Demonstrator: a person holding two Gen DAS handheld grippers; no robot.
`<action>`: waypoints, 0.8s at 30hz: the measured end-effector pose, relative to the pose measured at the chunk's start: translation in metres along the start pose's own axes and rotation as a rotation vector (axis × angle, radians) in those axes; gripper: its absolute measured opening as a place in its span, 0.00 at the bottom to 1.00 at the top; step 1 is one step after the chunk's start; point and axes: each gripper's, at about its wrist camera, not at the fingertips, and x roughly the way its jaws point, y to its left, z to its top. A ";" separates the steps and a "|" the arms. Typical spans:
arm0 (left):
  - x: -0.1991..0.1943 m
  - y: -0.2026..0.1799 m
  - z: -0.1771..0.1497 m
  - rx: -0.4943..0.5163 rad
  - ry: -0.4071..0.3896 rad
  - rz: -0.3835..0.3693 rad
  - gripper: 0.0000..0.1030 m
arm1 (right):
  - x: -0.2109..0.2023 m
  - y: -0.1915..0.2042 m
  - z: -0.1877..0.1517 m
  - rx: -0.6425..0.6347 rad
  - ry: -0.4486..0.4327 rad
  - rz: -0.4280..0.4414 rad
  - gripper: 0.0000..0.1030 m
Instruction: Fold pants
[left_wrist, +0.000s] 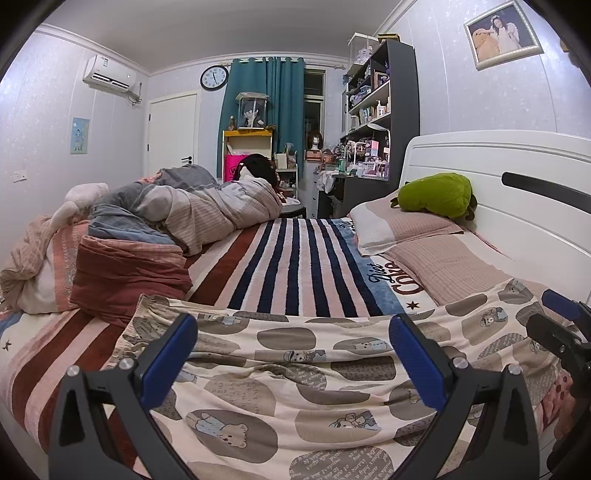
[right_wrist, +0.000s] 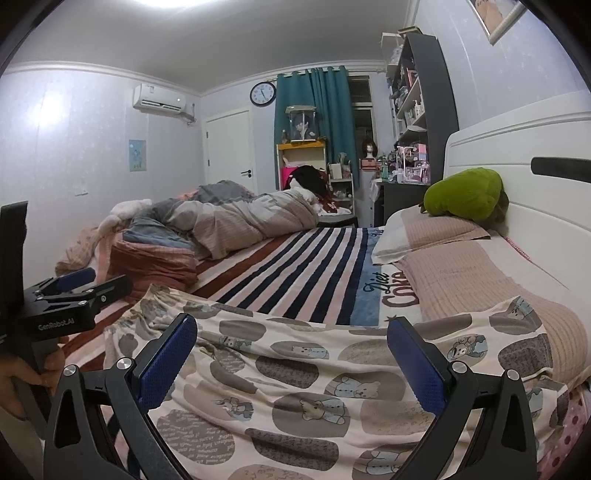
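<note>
"Diet Coke" blanket (left_wrist: 391, 277), bear-print pants (left_wrist: 295, 387)

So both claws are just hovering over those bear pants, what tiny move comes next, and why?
Probably lower the open left claw onto the bear-print pants near their left edge and pinch. The right claw is open too; the pants lie spread flat, ungripped, on the striped blanket.

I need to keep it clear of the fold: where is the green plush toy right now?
The green plush toy sits on the pillow against the white headboard, far right in both views, well beyond the pants.
</note>
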 end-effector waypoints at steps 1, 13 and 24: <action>0.000 0.000 0.000 0.000 -0.001 0.000 0.99 | 0.000 0.000 0.000 0.001 0.000 0.000 1.00; 0.000 -0.005 0.000 -0.001 -0.004 -0.010 0.99 | 0.001 0.001 -0.001 -0.003 0.001 0.002 1.00; 0.000 -0.005 0.000 -0.002 -0.003 -0.009 0.99 | 0.001 0.002 -0.002 0.004 0.000 0.010 1.00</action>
